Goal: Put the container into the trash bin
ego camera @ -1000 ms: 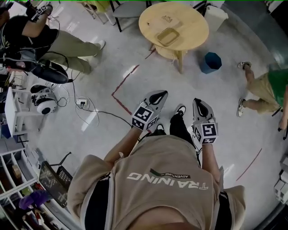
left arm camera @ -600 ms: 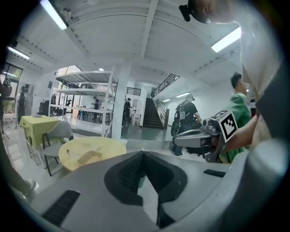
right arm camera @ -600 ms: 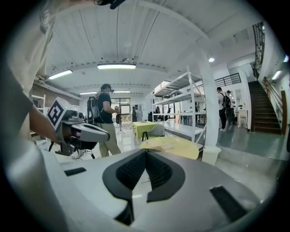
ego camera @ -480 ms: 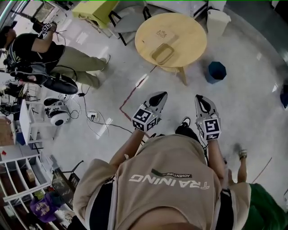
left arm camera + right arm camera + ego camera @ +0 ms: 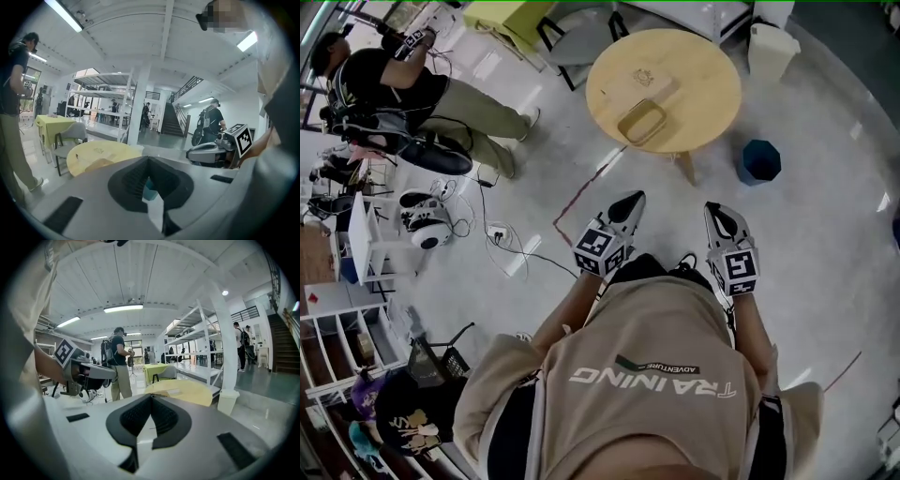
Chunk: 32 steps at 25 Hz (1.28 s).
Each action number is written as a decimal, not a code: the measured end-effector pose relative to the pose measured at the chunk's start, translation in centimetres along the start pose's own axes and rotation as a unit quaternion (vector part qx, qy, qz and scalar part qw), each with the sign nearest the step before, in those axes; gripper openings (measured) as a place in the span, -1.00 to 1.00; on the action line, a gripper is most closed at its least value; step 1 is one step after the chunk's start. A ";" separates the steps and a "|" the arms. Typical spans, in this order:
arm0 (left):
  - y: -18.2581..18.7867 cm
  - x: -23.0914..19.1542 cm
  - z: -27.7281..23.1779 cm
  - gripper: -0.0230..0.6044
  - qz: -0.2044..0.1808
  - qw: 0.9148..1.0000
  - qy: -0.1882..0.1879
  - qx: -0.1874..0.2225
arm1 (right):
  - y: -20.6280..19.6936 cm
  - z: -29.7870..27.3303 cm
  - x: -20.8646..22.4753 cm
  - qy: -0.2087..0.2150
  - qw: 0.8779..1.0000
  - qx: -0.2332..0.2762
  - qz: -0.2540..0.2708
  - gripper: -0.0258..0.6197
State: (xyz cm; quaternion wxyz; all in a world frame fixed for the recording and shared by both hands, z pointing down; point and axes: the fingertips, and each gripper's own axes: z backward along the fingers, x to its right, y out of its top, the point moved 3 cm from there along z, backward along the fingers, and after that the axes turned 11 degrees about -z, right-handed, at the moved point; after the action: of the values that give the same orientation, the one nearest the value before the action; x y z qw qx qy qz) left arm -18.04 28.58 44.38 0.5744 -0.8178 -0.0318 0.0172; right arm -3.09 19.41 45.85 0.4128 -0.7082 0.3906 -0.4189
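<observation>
A tan tray-like container point(image 5: 642, 120) lies on the round wooden table point(image 5: 694, 66) ahead of me; it shows on that table point(image 5: 84, 154) as container point(image 5: 96, 165) in the left gripper view too. The dark blue trash bin point(image 5: 759, 160) stands on the floor right of the table; a part of this bin point(image 5: 150, 189) shows in the gap behind the left jaws. My left gripper point(image 5: 629, 200) and right gripper point(image 5: 717, 209) are held side by side in front of my body, well short of the table. Both are shut and hold nothing.
A white bin point(image 5: 772, 49) stands beyond the table, also seen as white bin point(image 5: 228, 401). A grey chair point(image 5: 581, 37) and a yellow-green table point(image 5: 502, 14) are behind. A standing person point(image 5: 422, 94), cables point(image 5: 502, 239) and shelving point(image 5: 347, 328) are to the left.
The view has shifted as I stepped along: table and blue bin sit slightly further right. The person in green at the right has left the view. Both grippers stay shut and level.
</observation>
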 end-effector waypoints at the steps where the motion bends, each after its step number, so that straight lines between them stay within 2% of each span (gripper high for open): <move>1: 0.1 -0.2 -0.4 -0.92 -0.001 1.000 0.002 -0.002 | 0.2 -0.3 0.5 -0.006 1.000 0.006 -0.001 -0.92; 4: 0.0 -1.5 -1.7 -0.92 -0.002 1.000 0.010 -0.010 | 0.9 -1.6 1.9 -0.021 1.000 0.017 -0.003 -0.92; 9: -1.5 -4.6 -4.0 -0.92 0.025 0.999 0.011 -0.025 | 1.0 -4.7 3.0 -0.014 1.000 -0.003 0.003 -0.92; 11: -1.6 -6.1 -5.4 -0.92 0.022 0.999 0.007 -0.024 | 1.6 -5.9 4.0 -0.019 1.000 -0.004 0.004 -0.92; 17: -1.4 -11.6 -10.8 -0.92 -0.005 0.998 -0.030 -0.048 | 5.2 -9.9 6.6 -0.055 0.998 -0.008 0.007 -0.92; 21: -1.0 -14.6 -13.9 -0.92 -0.010 0.998 -0.045 -0.037 | 7.0 -13.5 7.8 -0.065 0.998 -0.004 0.021 -0.92; 28: -1.7 -17.8 -16.6 -0.92 -0.021 0.995 -0.083 -0.050 | 7.4 -18.1 8.1 -0.091 0.995 -0.038 0.010 -0.92; 32: -2.6 -19.1 -18.2 -0.92 -0.021 0.993 -0.097 -0.060 | 7.9 -20.0 8.3 -0.094 0.995 -0.037 0.008 -0.92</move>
State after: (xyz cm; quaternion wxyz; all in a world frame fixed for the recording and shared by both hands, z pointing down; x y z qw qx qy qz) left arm -36.03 10.98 52.90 0.5191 -0.8442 -0.1053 0.0821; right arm -20.23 4.02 47.08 0.4243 -0.7561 0.3710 -0.3327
